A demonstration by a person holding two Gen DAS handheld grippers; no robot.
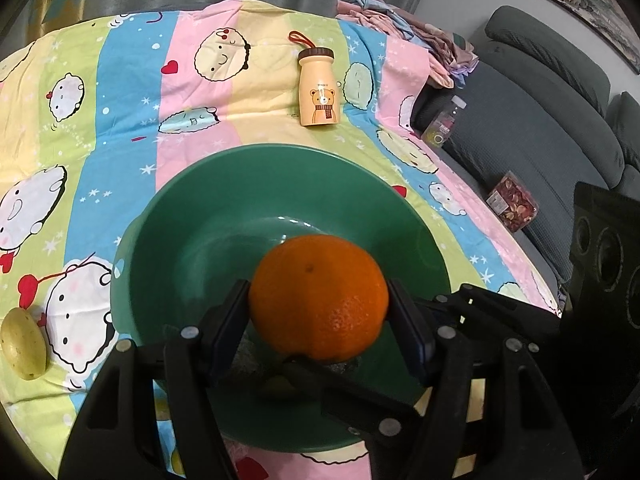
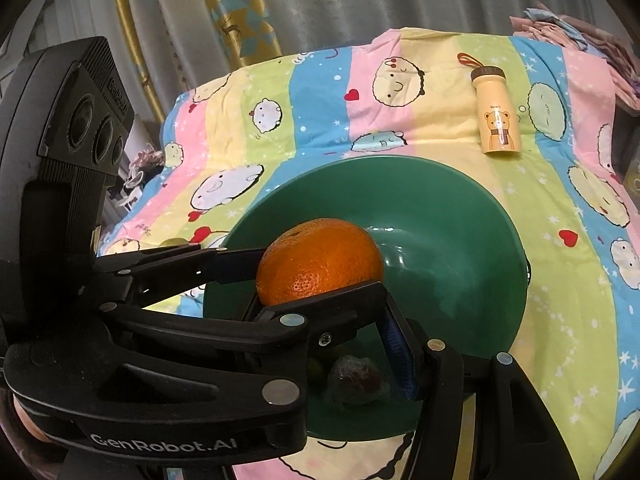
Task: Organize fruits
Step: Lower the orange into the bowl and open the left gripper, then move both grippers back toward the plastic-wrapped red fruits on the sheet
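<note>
Left tongs [image 1: 319, 304] clamped on orange [image 1: 319, 298] | orange hung over green bowl [image 1: 240, 200] | right tongs [image 2: 340, 344]: grip could not be told | small wrapped fruit [image 2: 356, 378] lay in bowl

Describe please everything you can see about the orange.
The orange is round, bright, with dimpled peel and a small dark dot on top. It looks whole and unpeeled. The left tongs hold it by two sides, above the green bowl, over its near part. Apart from the tongs' pads, nothing seems to touch it.
</note>
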